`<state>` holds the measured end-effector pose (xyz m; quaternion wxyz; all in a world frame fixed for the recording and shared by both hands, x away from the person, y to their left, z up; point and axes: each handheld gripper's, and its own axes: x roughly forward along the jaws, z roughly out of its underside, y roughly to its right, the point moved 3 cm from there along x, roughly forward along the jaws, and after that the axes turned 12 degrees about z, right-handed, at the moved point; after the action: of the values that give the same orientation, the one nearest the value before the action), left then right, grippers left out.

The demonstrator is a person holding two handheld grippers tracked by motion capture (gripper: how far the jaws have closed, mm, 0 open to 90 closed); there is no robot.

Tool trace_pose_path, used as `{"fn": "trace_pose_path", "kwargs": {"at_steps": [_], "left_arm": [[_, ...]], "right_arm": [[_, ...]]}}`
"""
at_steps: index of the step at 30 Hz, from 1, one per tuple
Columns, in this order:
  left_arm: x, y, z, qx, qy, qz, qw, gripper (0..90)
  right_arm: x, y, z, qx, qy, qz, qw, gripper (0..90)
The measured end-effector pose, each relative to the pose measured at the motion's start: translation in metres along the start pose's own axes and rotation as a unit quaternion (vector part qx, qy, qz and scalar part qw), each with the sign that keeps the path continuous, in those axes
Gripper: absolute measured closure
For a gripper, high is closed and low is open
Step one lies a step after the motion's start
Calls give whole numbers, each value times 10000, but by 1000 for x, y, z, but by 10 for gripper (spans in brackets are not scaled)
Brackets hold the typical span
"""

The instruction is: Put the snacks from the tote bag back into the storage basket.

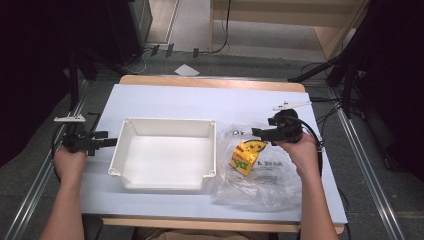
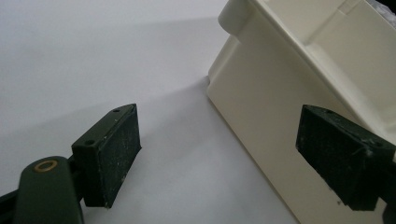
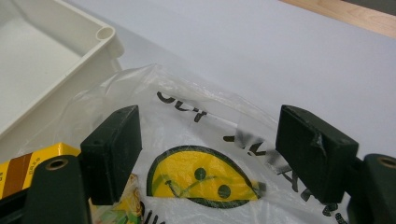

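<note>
A white plastic bin [image 1: 127, 152] stands empty in the middle of the pale table [image 1: 210, 102]. Right of it lies a clear plastic bag [image 1: 270, 182] printed with a yellow smiley [image 3: 201, 179] and black letters. A yellow box [image 1: 245, 157] sits inside the bag. My right gripper [image 1: 259, 133] hovers over the bag's far edge, open, with nothing between its pads [image 3: 114, 149]. My left gripper [image 1: 106, 142] is held at the bin's left wall [image 2: 261, 121], open, its jaws apart beside that wall.
The table's wooden edge [image 1: 210, 82] runs along the far side. A white scrap of paper [image 1: 186, 70] lies on the floor beyond. Dark stands and cables [image 1: 345, 85] flank the table on both sides. Bare table surface stretches behind the bin.
</note>
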<state>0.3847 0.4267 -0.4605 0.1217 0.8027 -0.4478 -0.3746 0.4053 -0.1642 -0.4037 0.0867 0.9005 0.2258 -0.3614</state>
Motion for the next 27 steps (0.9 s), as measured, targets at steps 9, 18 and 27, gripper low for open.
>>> {"fn": "trace_pose_path", "kwargs": {"at_steps": [9, 18, 27], "left_arm": [[0, -1, 0, -2, -8, -9, 10000, 148], [-6, 0, 3, 2, 61, -22, 10000, 148], [-5, -2, 6, -19, 0, 4, 10000, 148]], "right_arm": [[-1, 1, -3, 207, -58, -329, 9992, 145], [-7, -2, -4, 116, 62, -285, 9995, 355], [-7, 5, -6, 397, 11, -233, 9989, 370]]}}
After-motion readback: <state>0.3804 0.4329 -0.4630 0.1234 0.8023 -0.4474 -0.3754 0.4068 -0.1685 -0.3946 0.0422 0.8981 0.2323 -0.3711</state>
